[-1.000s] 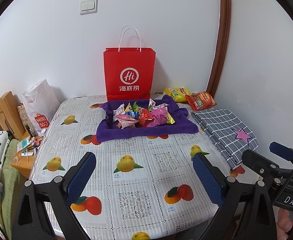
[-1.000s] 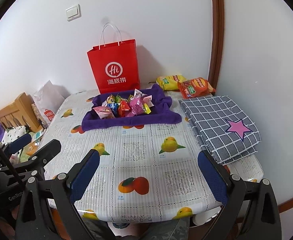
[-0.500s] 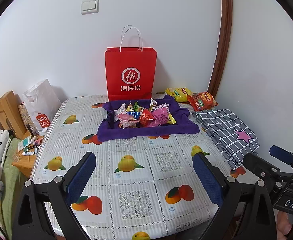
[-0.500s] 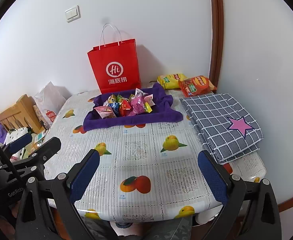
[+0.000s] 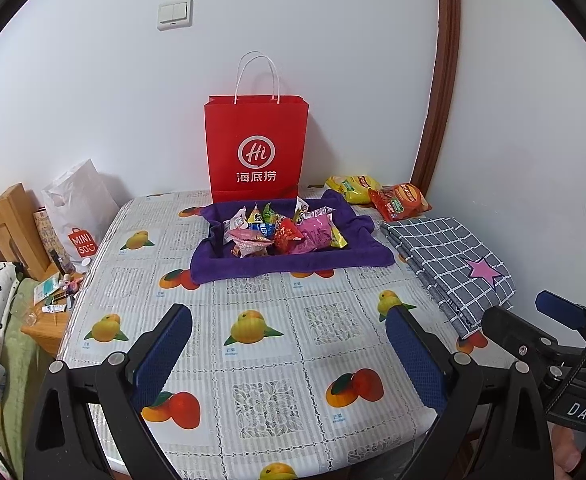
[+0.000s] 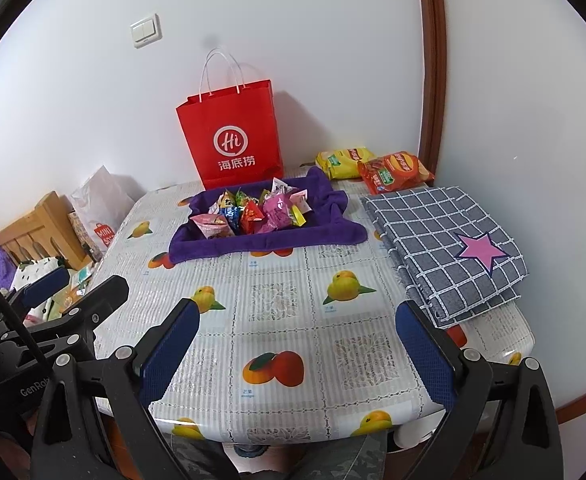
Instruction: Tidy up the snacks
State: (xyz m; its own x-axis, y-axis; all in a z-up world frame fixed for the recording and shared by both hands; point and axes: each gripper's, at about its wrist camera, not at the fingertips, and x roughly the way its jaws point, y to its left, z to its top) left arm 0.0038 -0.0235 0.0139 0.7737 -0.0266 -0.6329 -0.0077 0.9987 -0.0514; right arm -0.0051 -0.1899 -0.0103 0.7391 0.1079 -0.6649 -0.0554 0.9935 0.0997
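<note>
Several small snack packets lie heaped on a purple towel at the far middle of the table. A yellow chip bag and an orange chip bag rest at the far right corner. A red paper bag stands upright behind the towel. My left gripper hangs open over the near table, holding nothing. My right gripper is open too, over the table's front edge, well short of the snacks.
A folded grey checked cloth with a pink star lies on the right side. The fruit-print tablecloth covers the table. A white plastic bag, a wooden bed frame and a cluttered low stand sit to the left.
Both views have drifted back and slightly up, showing a little more of the table's near edge. Nothing on the table has moved, and both grippers stay open.
</note>
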